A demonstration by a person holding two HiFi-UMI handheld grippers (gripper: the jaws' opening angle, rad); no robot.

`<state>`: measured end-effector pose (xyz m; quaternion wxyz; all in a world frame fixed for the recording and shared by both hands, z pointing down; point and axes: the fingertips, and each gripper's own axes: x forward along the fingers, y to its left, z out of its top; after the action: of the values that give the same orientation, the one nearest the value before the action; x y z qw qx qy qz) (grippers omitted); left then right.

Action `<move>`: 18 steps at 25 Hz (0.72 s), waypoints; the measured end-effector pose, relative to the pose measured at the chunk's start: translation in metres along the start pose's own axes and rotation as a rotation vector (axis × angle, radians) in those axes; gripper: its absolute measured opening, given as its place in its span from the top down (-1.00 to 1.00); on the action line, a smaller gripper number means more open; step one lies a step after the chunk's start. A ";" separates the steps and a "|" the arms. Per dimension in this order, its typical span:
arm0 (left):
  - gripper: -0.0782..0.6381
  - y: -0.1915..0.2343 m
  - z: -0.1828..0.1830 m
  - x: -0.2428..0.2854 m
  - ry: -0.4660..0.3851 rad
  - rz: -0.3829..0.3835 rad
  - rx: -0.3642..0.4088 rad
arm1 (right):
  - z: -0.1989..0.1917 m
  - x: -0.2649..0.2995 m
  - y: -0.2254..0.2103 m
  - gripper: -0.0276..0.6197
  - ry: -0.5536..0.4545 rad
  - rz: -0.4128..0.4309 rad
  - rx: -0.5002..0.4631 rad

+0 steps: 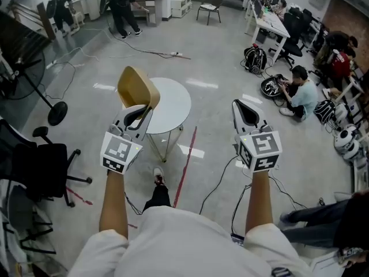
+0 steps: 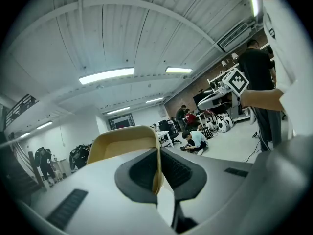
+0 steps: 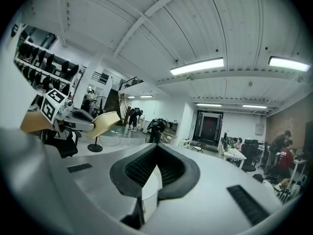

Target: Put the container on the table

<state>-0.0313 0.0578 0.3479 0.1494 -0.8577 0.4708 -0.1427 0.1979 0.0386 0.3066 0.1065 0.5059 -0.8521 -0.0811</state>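
A tan, shallow container (image 1: 137, 88) is held up in the air over the near-left edge of the small round white table (image 1: 173, 103). My left gripper (image 1: 140, 113) is shut on its rim; in the left gripper view the container's thin wall (image 2: 157, 165) sits pinched between the dark pads. My right gripper (image 1: 248, 113) hovers to the right of the table, shut with nothing in it. From the right gripper view the container (image 3: 105, 121) shows at the left, tilted, in the left gripper (image 3: 73, 117).
The round table stands on thin metal legs (image 1: 165, 143) over a grey floor with a red line (image 1: 185, 166) and cables. A black office chair (image 1: 43, 166) is at the left, a fan stand (image 1: 56, 111) beyond it. People sit among bags and desks at the far right (image 1: 300, 94).
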 end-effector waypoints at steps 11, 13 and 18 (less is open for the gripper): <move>0.69 0.171 -0.057 0.141 -0.006 -0.026 0.019 | 0.014 0.203 -0.037 0.87 0.017 -0.066 0.013; 0.70 0.200 -0.069 0.166 0.001 -0.037 0.014 | 0.013 0.237 -0.041 0.87 0.028 -0.075 0.027; 0.70 0.249 -0.117 0.227 0.063 -0.087 0.013 | -0.005 0.310 -0.038 0.87 0.069 -0.062 0.096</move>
<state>-0.1493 -0.2771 0.3812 0.1338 -0.8716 0.4364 -0.1789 0.0876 -0.2521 0.3331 0.1091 0.5390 -0.8348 -0.0260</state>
